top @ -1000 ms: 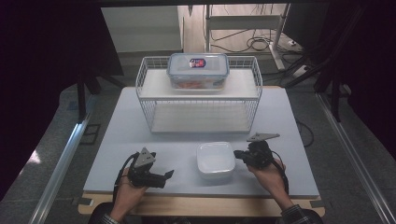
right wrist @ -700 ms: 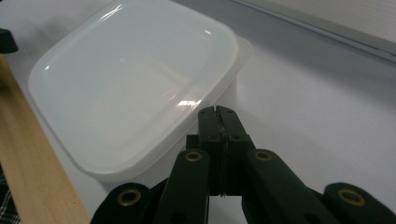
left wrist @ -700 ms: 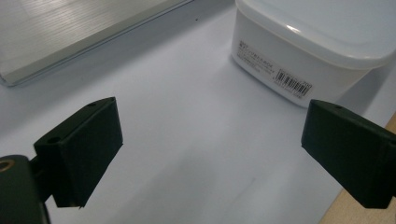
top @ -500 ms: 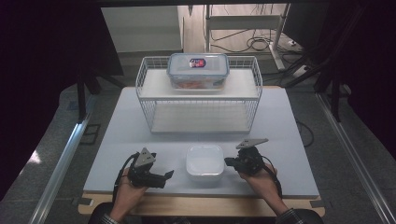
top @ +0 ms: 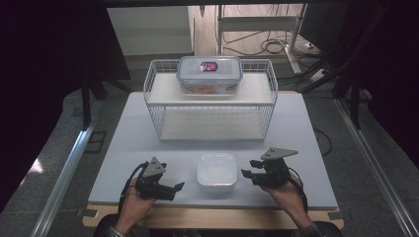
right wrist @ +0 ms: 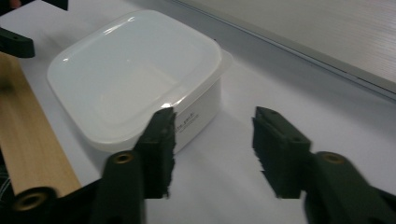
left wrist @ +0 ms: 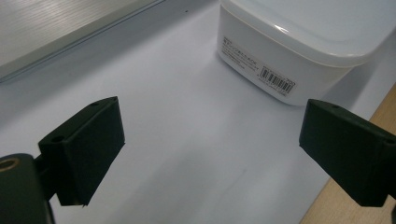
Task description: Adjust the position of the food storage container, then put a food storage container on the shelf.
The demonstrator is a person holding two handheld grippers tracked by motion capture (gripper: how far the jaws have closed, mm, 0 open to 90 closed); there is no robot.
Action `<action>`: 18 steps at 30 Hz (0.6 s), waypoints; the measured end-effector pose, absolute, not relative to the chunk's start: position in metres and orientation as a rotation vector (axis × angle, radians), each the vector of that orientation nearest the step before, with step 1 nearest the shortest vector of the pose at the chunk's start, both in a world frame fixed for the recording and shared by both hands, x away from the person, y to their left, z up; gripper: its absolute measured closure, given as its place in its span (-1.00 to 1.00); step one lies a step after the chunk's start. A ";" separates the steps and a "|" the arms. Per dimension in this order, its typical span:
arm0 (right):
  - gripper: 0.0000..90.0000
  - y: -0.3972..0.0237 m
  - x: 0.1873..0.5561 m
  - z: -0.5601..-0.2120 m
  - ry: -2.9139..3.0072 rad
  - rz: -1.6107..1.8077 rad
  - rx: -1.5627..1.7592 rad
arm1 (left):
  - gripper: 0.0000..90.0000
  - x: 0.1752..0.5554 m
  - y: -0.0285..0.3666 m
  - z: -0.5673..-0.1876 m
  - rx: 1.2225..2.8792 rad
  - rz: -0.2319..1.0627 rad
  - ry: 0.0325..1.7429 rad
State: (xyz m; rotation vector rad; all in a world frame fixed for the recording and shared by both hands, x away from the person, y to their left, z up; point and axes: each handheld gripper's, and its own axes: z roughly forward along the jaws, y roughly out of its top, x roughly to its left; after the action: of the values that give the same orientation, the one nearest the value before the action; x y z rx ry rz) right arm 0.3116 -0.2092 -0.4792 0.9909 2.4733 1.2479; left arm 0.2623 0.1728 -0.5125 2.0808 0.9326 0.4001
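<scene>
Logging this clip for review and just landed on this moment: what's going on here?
A person at a table holds a gripper in each hand, either side of a white lidded container near the table's front edge. The right gripper sits just beside the container, its jaws just opened with nothing between them. The left gripper rests open on the other side, apart from the container. Behind stands a white wire rack with a clear lidded food box on its upper shelf.
</scene>
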 end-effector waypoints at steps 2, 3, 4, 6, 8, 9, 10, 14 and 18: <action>-0.25 -0.212 0.310 -0.480 2.477 1.272 0.979 | -0.86 0.262 0.172 -0.513 2.090 0.418 0.918; -0.37 -0.213 0.309 -0.481 2.472 1.284 0.983 | -0.86 0.262 0.172 -0.514 2.091 0.428 0.910; -0.45 -0.214 0.308 -0.481 2.470 1.290 0.983 | -0.87 0.261 0.172 -0.514 2.092 0.431 0.905; -0.56 -0.216 0.307 -0.484 2.485 1.303 0.975 | -0.89 0.262 0.173 -0.515 2.085 0.428 0.893; -0.63 -0.217 0.306 -0.487 2.491 1.301 0.980 | -0.89 0.262 0.173 -0.515 2.086 0.425 0.893; -0.66 -0.217 0.306 -0.488 2.499 1.298 0.987 | -0.90 0.262 0.173 -0.516 2.086 0.424 0.893; -0.68 -0.217 0.307 -0.490 2.506 1.287 0.991 | -0.90 0.262 0.173 -0.516 2.087 0.421 0.894; -0.74 -0.216 0.308 -0.492 2.502 1.275 0.994 | -0.90 0.263 0.173 -0.516 2.085 0.411 0.901; -0.83 -0.215 0.309 -0.491 2.491 1.260 0.996 | -0.90 0.264 0.172 -0.515 2.090 0.393 0.916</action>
State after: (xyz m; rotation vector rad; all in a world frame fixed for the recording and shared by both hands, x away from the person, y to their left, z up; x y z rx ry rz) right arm 0.3085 -0.2149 -0.4912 0.9960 2.4908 1.2597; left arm 0.2637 0.1721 -0.5152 2.0897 0.9159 0.3928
